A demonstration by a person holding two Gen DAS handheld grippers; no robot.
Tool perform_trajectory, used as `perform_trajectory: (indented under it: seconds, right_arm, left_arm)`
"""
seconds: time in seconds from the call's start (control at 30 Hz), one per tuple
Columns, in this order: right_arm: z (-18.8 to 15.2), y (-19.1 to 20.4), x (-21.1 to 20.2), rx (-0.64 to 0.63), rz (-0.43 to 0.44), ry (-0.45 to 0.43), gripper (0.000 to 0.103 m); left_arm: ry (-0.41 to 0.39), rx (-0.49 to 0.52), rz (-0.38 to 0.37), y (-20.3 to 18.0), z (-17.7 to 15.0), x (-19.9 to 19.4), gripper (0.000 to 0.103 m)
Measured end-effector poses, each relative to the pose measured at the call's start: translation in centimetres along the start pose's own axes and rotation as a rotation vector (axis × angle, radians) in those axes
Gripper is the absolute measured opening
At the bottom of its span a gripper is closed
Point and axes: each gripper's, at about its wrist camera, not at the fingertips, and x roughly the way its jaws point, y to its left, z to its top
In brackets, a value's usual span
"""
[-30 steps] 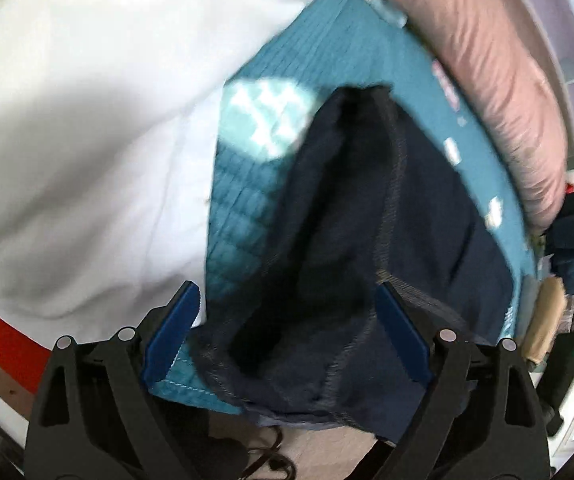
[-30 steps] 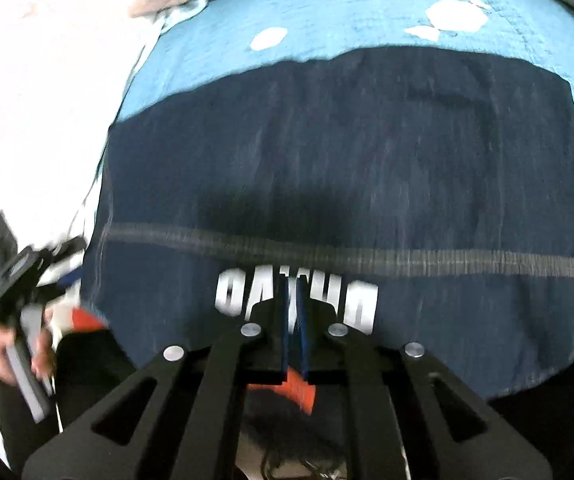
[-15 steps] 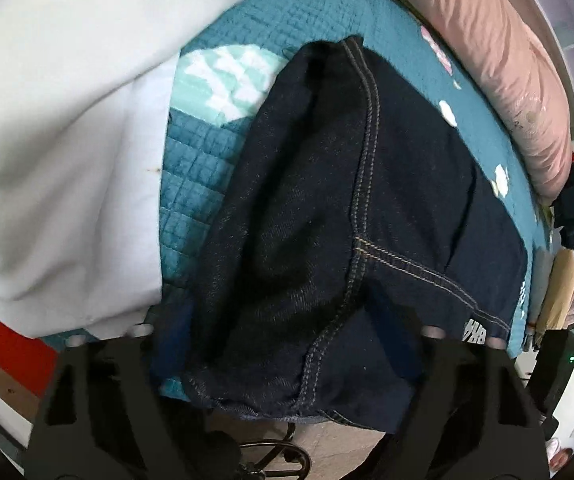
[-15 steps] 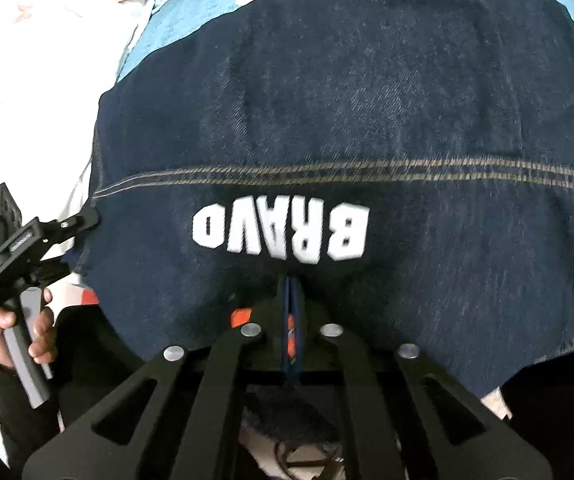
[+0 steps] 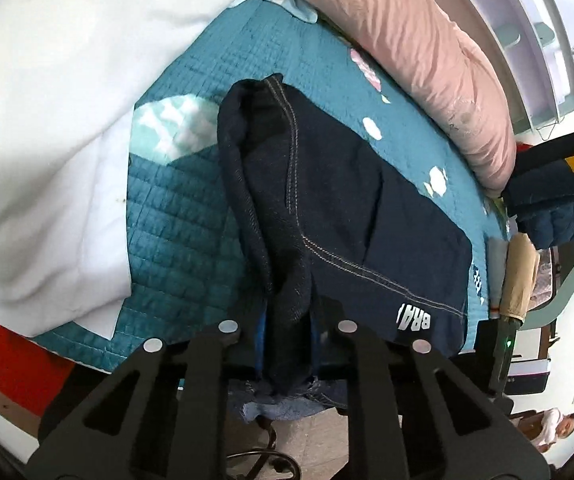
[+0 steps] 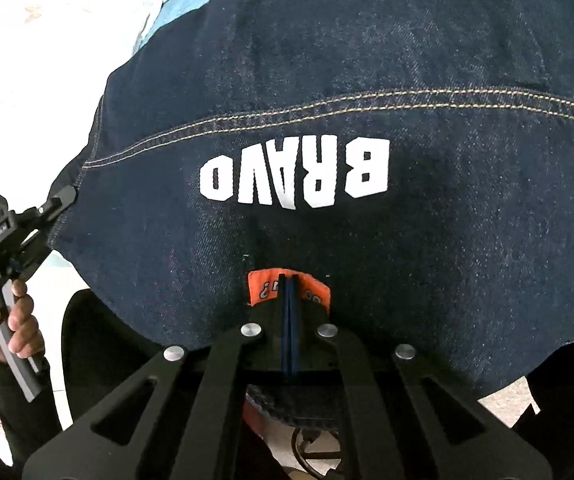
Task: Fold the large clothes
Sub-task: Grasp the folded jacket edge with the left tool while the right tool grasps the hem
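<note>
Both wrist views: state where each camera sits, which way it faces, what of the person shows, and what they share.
Left wrist: sits on the left tool, facing down along its fingers at the dark denim garment bunched between them, on a teal quilt; no body part shows.
Right wrist: sits on the right tool, facing down at the denim's BRAVO print; the person's left hand and sleeve show.
Shared: the garment, its print, the quilt.
</note>
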Motion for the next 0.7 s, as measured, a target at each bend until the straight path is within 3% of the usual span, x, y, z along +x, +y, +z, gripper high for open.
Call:
perform_trajectory:
  seconds: [0.13, 0.2, 0.27, 0.33, 0.4, 0.47, 0.53, 0.57, 0.6, 0.7]
  right_arm:
    - [-1.0, 0.1, -1.0, -0.041, -0.014, -0.023, 0.004]
    - [-1.1, -0.1, -0.8, -0.025, -0.005, -0.014, 0.003]
    - [-1.4, -0.4, -0.6, -0.018, 0.004, -0.014, 0.003]
    - [-1.6, -0.3, -0.7, -0.018, 0.006, -0.013, 0.003]
    - [-1.9, -0.5, -0.9, -0.016, 0.008, -0.013, 0.003]
    - [-2.4, -0.6, -1.2, -0.014, 0.013, -0.017, 0.005]
    - [-2.9, -0.7, -1.6, -0.015, 0.017, -0.021, 0.006]
    - [-2.7, -0.5, -1.6, -0.013, 0.024, -0.028, 0.006]
    - [-3.0, -0.5, -1.7, -0.013, 0.030, -0.031, 0.006]
    - [-2.8, -0.4, -1.4, -0.007, 0.030, -0.025, 0.006]
  left_arm:
    - [0.019, -0.064, 0.037, 1.9, -0.7, 1.1, 0.020]
    - [0.007, -0.103, 0.020, 2.6, -1.7, 1.1, 0.021]
    - [-0.009, -0.147, 0.015, 3.1, -2.4, 1.1, 0.028]
    - [0.003, -0.168, 0.015, 3.6, -2.5, 1.5, 0.046]
    - [0.020, -0.184, 0.059, 4.3, -2.5, 2.2, 0.057]
    - [0.062, -0.235, 0.052, 5.0, -2.5, 3.1, 0.057]
    - [0.084, -0.192, 0.073, 4.5, -2.4, 3.3, 0.058]
    - [0.081, -0.164, 0.096, 4.0, -2.3, 3.3, 0.054]
    - [0.080, -0.154, 0.079, 3.7, -2.3, 3.3, 0.032]
    - [0.012, -0.118, 0.059, 2.5, -2.8, 1.9, 0.016]
